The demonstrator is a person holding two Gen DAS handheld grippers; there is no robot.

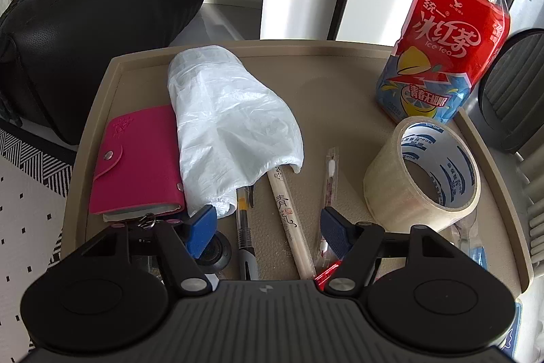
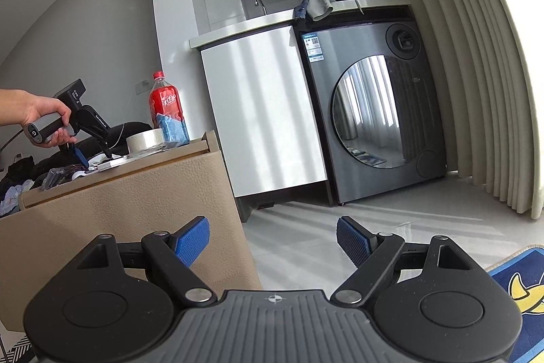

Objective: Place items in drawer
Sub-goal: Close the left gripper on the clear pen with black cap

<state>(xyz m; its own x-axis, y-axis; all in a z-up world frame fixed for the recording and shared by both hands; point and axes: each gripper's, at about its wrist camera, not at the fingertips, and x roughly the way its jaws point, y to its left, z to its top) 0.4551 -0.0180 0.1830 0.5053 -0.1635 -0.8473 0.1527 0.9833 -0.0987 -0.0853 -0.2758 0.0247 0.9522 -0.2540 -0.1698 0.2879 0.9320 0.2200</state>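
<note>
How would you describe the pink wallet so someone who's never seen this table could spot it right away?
Start at the beige tabletop with the raised rim and go to its left edge, opposite the ice tea bottle. The pink wallet lies flat there, touching the crumpled white plastic bag on its right. It is the only magenta thing, a snap-buttoned leathery folder.

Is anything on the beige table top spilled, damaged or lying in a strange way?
Nothing looks spilled or broken. One oddity: the white plastic bag lies crumpled over the top ends of the pen and the chopstick, partly hiding them. Small pale crumbs dot the table top near the chopstick.
</note>
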